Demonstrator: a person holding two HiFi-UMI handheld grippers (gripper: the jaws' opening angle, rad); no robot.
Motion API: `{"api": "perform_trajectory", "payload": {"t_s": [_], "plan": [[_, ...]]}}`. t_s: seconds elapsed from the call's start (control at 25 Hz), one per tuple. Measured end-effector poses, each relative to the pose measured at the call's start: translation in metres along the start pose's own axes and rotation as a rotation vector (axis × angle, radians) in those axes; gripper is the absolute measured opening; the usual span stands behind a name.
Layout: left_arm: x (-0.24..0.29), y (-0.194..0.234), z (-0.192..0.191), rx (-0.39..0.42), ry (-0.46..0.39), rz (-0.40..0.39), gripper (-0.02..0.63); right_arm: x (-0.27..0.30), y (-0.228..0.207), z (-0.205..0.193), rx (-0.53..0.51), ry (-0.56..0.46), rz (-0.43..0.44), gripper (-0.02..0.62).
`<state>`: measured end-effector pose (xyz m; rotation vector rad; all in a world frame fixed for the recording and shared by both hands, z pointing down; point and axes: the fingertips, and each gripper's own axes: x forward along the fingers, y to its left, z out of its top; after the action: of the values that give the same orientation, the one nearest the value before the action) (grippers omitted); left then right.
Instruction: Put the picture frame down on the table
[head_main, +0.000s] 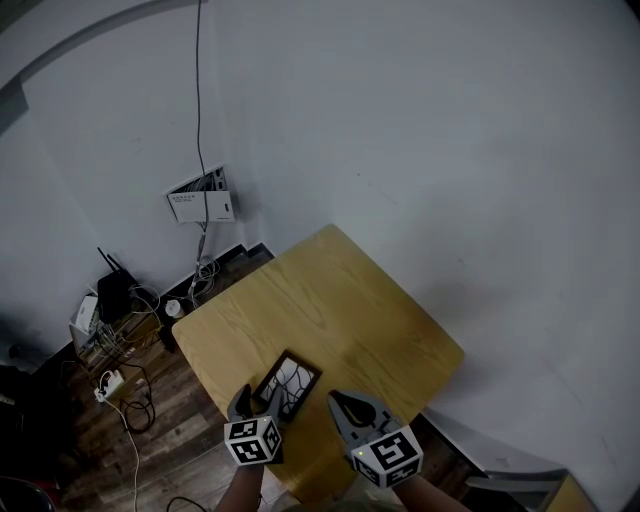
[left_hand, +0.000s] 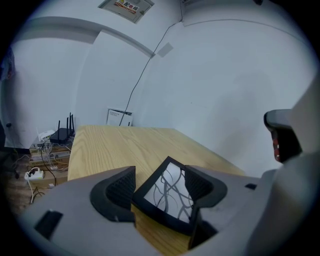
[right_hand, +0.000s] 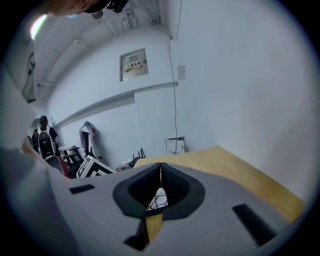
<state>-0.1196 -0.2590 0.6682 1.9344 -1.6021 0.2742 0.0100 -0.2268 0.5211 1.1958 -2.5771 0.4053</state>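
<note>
A black picture frame (head_main: 288, 384) with a white, dark-lined picture sits at the near part of the wooden table (head_main: 340, 300). In the left gripper view the picture frame (left_hand: 167, 192) is tilted above the table (left_hand: 115, 145), and my left gripper (left_hand: 160, 187) is shut on it, one jaw against each side. In the head view the left gripper (head_main: 254, 402) is at the frame's near-left edge. To the frame's right, my right gripper (head_main: 336, 400) is shut with nothing in it. The right gripper (right_hand: 160, 169) has its tips touching, and a bit of the frame (right_hand: 159, 199) shows through the gap.
The table stands cornerwise against a white wall (head_main: 450, 150). On the floor to the left lie a router (head_main: 112, 292), a power strip (head_main: 108, 383) and tangled cables. A white box (head_main: 205, 197) is fixed low on the wall.
</note>
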Motion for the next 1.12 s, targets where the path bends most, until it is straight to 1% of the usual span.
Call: {"api": "perform_trajectory", "payload": {"t_s": [0.24, 0.52, 0.72, 0.88, 1.12], "plan": [[-0.017, -0.006, 0.010, 0.004, -0.032, -0.040, 0.274, -0.003, 0.010, 0.001, 0.001, -0.010, 0.002, 0.000], [-0.047, -0.014, 0.028, 0.040, -0.106, -0.051, 0.148, -0.010, 0.026, 0.002, -0.007, -0.028, 0.014, 0.000], [-0.074, -0.018, 0.038, 0.032, -0.164, -0.060, 0.058, -0.016, 0.038, 0.001, -0.005, -0.041, 0.023, 0.000], [-0.095, -0.016, 0.041, 0.022, -0.180, -0.051, 0.031, -0.020, 0.049, 0.001, -0.004, -0.053, 0.031, 0.000], [-0.121, -0.014, 0.037, 0.028, -0.174, -0.053, 0.020, -0.028, 0.063, 0.001, -0.011, -0.068, 0.035, 0.000]]}}
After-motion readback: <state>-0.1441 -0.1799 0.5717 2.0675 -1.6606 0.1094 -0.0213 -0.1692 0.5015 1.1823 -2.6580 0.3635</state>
